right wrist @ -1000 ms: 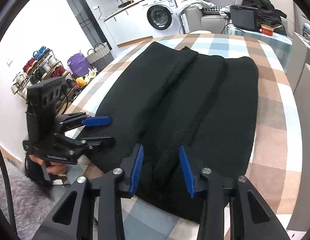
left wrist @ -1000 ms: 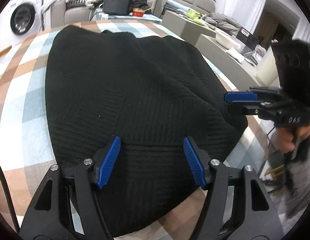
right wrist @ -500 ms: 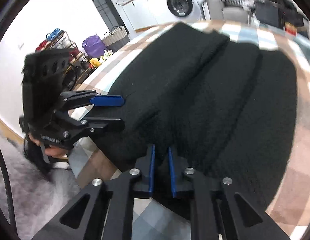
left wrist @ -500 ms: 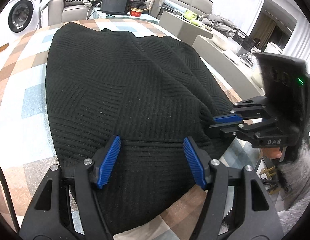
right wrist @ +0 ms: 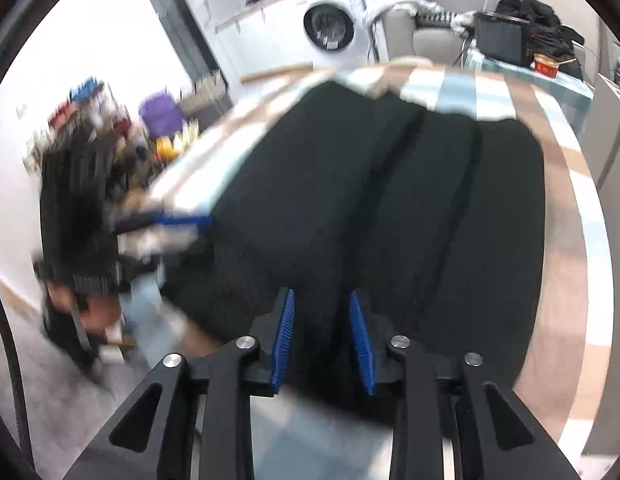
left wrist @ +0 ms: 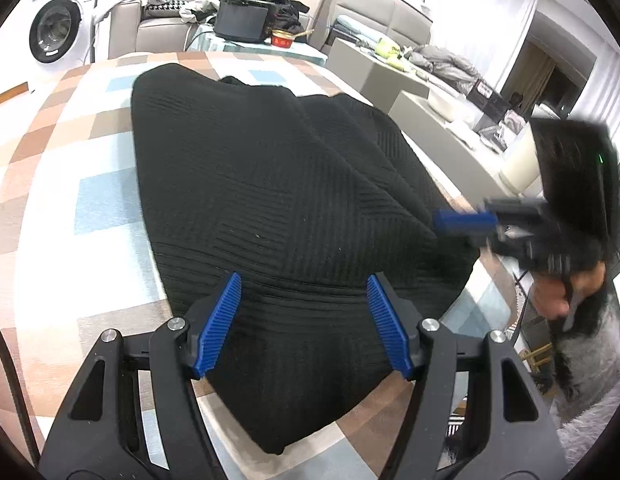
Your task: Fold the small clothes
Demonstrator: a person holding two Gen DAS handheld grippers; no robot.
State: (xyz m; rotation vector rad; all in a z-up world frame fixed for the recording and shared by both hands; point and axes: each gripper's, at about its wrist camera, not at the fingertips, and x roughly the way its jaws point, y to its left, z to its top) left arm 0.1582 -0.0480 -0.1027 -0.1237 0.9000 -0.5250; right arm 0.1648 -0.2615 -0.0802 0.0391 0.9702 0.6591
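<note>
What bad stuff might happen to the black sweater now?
The right tongs are opening, with the near hem of the black sweater between their pads; the knit may slip free before the fold starts.

The left tongs stand wide over the hem without gripping, so a one-sided pull could skew the sweater.

The hem hangs past the edge of the checked tablecloth, so the sweater might slide toward the floor.
</note>
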